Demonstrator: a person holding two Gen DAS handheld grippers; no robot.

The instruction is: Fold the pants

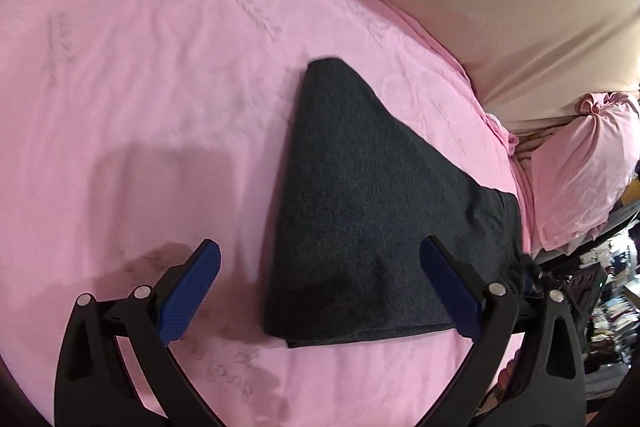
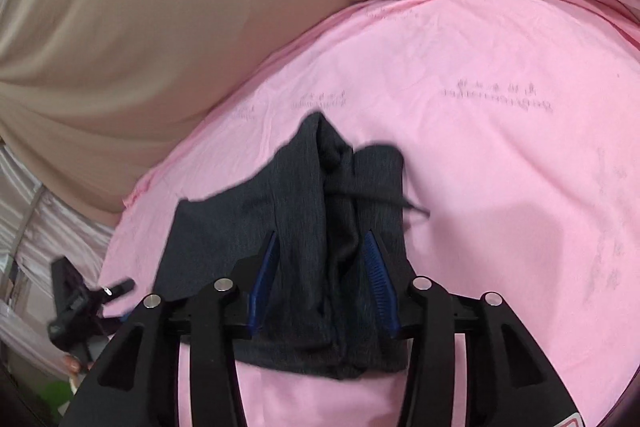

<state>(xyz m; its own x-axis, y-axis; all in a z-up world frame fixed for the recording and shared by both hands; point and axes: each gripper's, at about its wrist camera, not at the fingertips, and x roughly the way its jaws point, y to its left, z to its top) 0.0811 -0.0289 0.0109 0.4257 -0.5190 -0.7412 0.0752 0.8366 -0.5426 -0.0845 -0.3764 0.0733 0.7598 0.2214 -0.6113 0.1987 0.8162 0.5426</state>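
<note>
Pink bedsheet carries the folded dark pants at mid-frame; I hover my left gripper spread wide, right gripper likewise unclenched astride the bundle to press it.

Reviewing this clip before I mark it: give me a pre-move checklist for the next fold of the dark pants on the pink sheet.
1. Left gripper open, holding nothing: ok.
2. Right gripper jaws straddle the pants; actual grip: cannot tell.
3. Pants lying fully on the pink sheet: ok.
4. Left-wrist view, pants folded flat: ok.
5. Right-wrist view, far end bunched and uneven: not ok.
</note>
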